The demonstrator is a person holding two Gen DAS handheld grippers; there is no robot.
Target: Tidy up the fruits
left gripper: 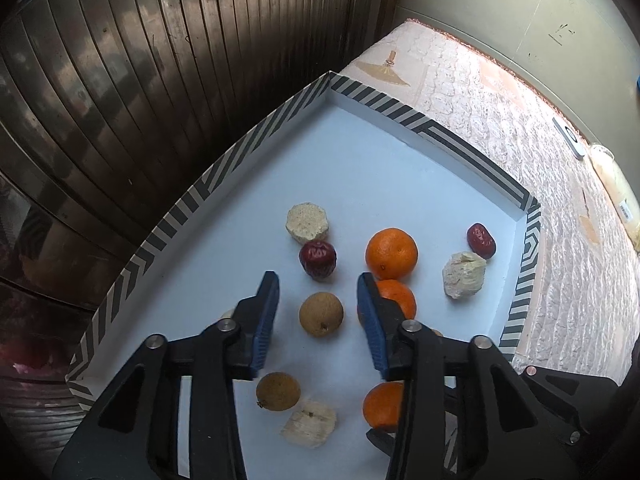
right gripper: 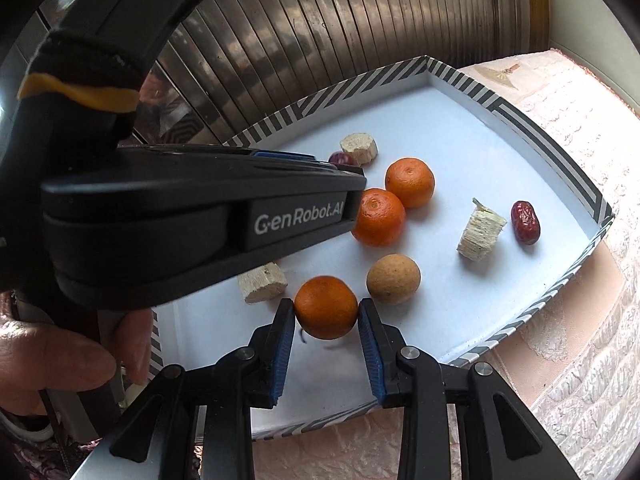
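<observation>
Round glossy orange (right gripper: 326, 307) between tool (right gripper: 326, 312) pads

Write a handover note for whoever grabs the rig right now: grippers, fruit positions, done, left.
Right gripper: jaws on either side of the near orange, pads touching it; it looks gripped, lift unclear.
Left gripper: open, empty, over the tray above a brown longan.
In the tray: two more oranges touching each other, a second longan, two red dates, three pale cut chunks.
Done: no sorting visible.
Left: group each kind.
</observation>
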